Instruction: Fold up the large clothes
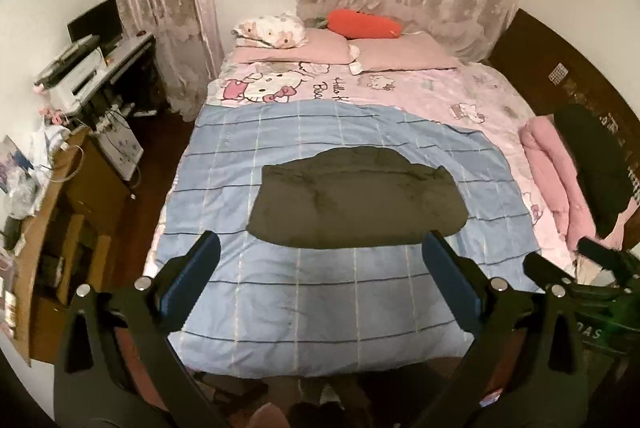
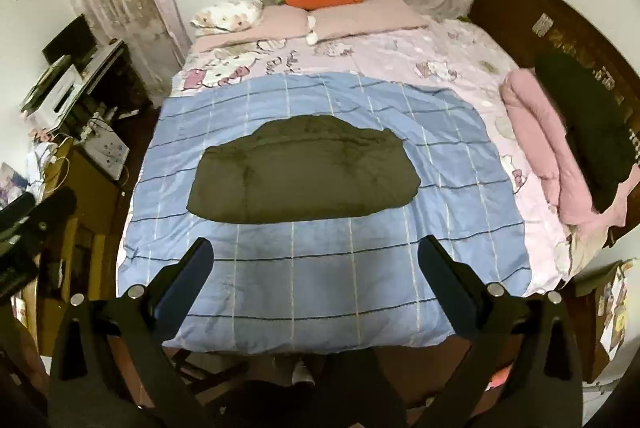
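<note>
The dark garment (image 1: 358,206) lies folded on the blue checked quilt (image 1: 320,288), near the middle of the bed, its long axis running left to right across the bed, parallel to the foot edge; its straight edge faces the grippers and its rounded edge faces the pillows (image 1: 328,46). The left gripper (image 1: 320,252) and right gripper (image 2: 316,256) hover apart from the garment, jaws spread wide, holding nothing. The pink sheet (image 1: 420,84) reads "Hello K"; remaining lettering is covered.
</note>
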`<control>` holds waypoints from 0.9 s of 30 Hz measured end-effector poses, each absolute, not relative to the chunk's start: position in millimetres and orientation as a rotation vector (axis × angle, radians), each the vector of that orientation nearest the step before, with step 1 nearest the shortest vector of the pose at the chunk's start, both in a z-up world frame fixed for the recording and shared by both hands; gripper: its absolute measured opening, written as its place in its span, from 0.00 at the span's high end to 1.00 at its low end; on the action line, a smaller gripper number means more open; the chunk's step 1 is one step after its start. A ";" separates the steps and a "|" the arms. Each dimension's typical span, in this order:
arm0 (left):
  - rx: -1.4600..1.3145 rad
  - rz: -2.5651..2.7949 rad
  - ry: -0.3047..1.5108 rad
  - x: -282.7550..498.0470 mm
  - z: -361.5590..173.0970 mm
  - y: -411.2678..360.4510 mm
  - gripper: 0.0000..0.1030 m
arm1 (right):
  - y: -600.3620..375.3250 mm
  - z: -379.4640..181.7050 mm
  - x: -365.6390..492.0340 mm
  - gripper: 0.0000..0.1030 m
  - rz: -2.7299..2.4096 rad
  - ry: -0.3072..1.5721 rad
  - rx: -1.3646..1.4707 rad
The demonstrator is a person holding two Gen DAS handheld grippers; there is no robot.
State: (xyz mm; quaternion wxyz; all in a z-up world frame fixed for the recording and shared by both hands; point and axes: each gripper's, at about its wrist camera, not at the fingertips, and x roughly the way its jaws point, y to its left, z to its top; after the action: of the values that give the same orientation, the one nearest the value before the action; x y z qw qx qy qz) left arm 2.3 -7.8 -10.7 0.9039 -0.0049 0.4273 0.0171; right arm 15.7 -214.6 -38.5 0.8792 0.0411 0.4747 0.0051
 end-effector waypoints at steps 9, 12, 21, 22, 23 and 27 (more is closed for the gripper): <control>-0.014 0.067 0.884 -18.1 1.4 -17.9 0.02 | -217.9 -18.9 -7.1 0.01 -0.024 0.933 0.046; -0.031 0.066 0.890 -19.5 5.3 -17.6 0.02 | -218.3 -17.5 -10.5 0.01 -0.016 0.924 0.051; -0.043 0.066 0.927 -18.9 1.2 -17.4 0.02 | -225.0 -20.6 -13.9 0.01 -0.013 0.936 0.085; -0.042 0.066 0.931 -18.7 0.5 -17.8 0.02 | -225.7 -21.2 -14.6 0.01 -0.014 0.939 0.088; -0.040 0.066 0.933 -19.1 0.1 -17.7 0.02 | -225.6 -21.6 -14.7 0.01 -0.014 0.940 0.091; -0.037 0.063 0.934 -19.4 -1.6 -19.1 0.02 | -228.7 -22.9 -14.4 0.01 -0.011 0.945 0.100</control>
State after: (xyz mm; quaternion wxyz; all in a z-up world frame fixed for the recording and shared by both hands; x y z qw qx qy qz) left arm -19.4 -19.1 -1.6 0.8922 -0.0178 0.4503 0.0304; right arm -14.4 -228.7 -22.9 0.8892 0.0481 0.4550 -0.0052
